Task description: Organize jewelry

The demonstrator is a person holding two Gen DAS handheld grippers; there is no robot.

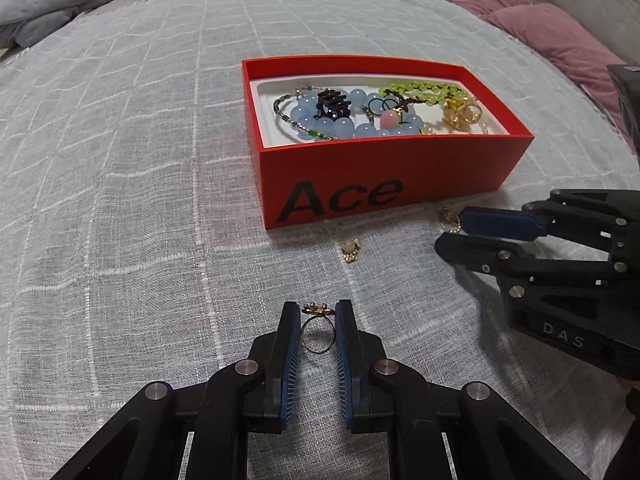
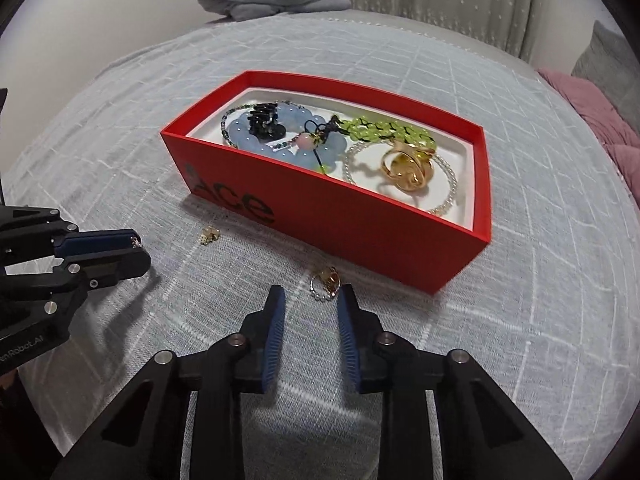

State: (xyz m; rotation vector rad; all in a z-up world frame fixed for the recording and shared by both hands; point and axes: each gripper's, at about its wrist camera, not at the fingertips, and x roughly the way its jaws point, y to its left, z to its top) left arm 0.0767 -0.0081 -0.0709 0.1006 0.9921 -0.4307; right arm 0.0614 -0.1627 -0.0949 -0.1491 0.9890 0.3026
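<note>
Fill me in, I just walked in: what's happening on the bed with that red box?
A person is sorting jewelry into the red box using two handheld tools. The left tool grips a gold ring above the bedspread. The right tool is open around a small beaded ring beside the box. One earring remains loose.

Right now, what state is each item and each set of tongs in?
Left tongs: shut on the gold ring, lifted off the cloth.
Right tongs: open, tips either side of the small beaded ring, pads not pressing it.
Small beaded ring: lying on the cloth by the box.
Gold earring: loose on the cloth, outside the box.
Red box: lidless, holding bead bracelets and a large gold ring.
</note>
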